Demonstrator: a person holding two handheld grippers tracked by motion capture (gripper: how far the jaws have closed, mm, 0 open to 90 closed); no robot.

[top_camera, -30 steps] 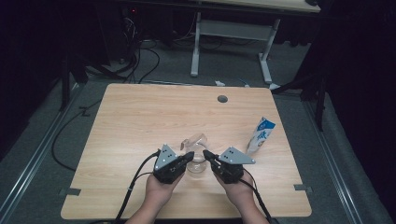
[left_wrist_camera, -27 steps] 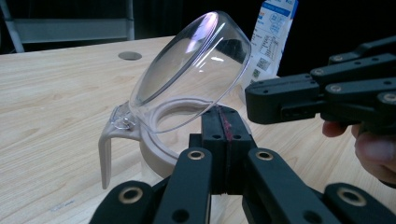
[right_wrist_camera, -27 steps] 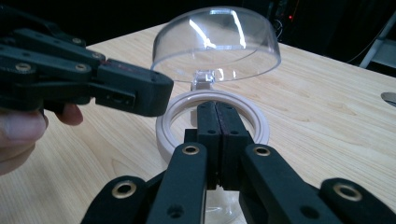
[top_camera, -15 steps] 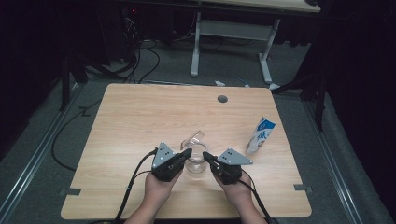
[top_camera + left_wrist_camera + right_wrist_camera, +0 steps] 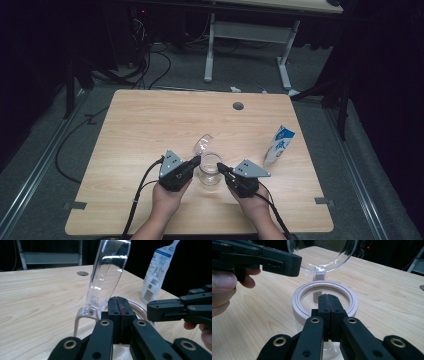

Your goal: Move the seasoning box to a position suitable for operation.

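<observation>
A clear jar (image 5: 210,172) with a white rim (image 5: 297,302) stands near the table's front middle. Its hinged clear lid (image 5: 202,143) is tipped up and open; it rises tall in the left gripper view (image 5: 107,272). My left gripper (image 5: 196,161) is at the jar's left side, jaws shut with nothing between them (image 5: 117,300). My right gripper (image 5: 221,168) is at the jar's right side, also shut and empty, its tips (image 5: 327,297) lying over the near edge of the rim. Each gripper appears in the other's view, the right gripper (image 5: 150,311) and the left gripper (image 5: 298,263).
A white and blue pouch (image 5: 280,145) stands upright toward the table's right edge, and also in the left gripper view (image 5: 157,270). A round cable hole (image 5: 238,106) sits near the far edge. Cables trail from both grippers off the front edge.
</observation>
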